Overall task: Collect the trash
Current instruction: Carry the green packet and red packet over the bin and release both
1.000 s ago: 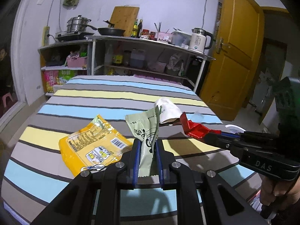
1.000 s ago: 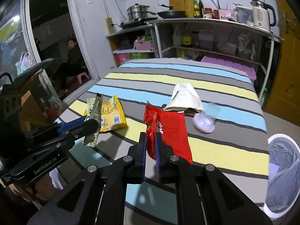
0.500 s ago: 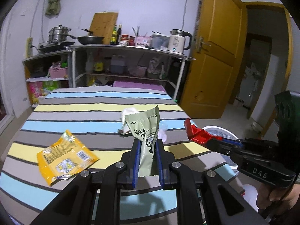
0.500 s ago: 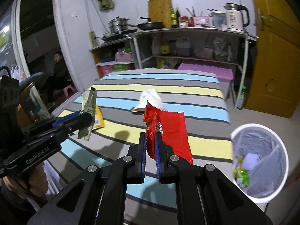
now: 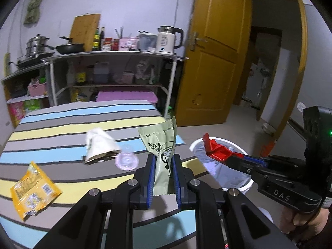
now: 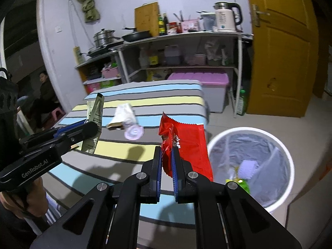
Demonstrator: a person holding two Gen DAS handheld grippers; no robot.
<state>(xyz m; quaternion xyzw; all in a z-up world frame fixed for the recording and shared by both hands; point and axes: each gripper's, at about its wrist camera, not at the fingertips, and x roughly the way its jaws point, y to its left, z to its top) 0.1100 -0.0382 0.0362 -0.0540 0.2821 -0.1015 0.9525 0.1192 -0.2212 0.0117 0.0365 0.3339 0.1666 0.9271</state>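
A round white waste bin lined with a clear plastic bag [image 6: 251, 161] stands on the pale floor just beside the corner of a table draped in a grey, blue and yellow striped cloth [image 6: 149, 97]. Inside the liner lie a pale lilac scrap and a bit of green and yellow wrapping.

The right gripper [image 6: 166, 166], black with blue pads, is clamped on a crumpled red foil snack wrapper [image 6: 186, 143], which stands up from the jaws and hangs over the table's edge, near the bin's rim. The left gripper [image 5: 164, 178] is pinched on a pale green printed sachet [image 5: 161, 145], held upright above the table's near corner. Both tools tilt downward toward the cloth, each held in a person's hand by its pistol grip, the right hand [image 5: 300, 220] showing at the lower edge of the left view.

On the cloth lie a yellow plastic snack packet [image 5: 33, 188] by the left edge, and, further along, a crumpled white paper bag [image 5: 101, 145] touching a clear round plastic lid [image 5: 126, 161].
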